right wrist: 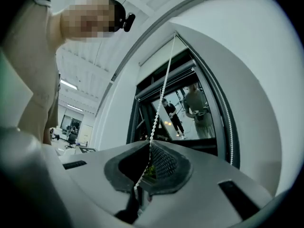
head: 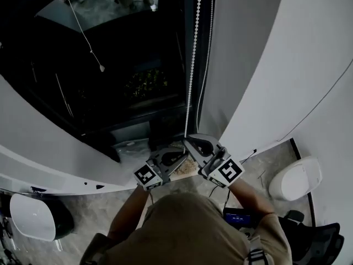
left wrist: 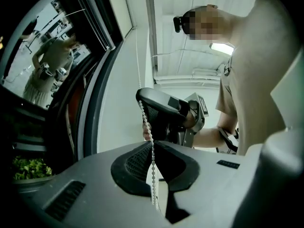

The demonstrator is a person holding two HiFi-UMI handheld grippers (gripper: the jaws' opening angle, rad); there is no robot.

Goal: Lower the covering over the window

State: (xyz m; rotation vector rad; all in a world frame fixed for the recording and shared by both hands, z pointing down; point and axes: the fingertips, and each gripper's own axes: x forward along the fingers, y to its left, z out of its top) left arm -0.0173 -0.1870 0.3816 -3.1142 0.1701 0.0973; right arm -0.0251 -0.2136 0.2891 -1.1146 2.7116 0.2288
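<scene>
Window glass [head: 110, 65] fills the far left of the head view, dark and still uncovered, with pale wall [head: 259, 65] to its right. The covering [right wrist: 159, 56] looks to be the pale band rolled up at the top of the frame, far off in the right gripper view. Down the frame's right edge hangs the bead chain [head: 193, 65] that drives it, a loop whose second strand [head: 209, 48] runs just beside the first.

Both tools meet on the left strand, near the person's chest, probably so the pull can pass hand over hand. The right gripper [head: 190, 141] takes the chain farther along, and the left gripper [head: 182, 158] sits just nearer. Each pair of jaws is pinched almost together, with the beads clamped between the pads.
</scene>
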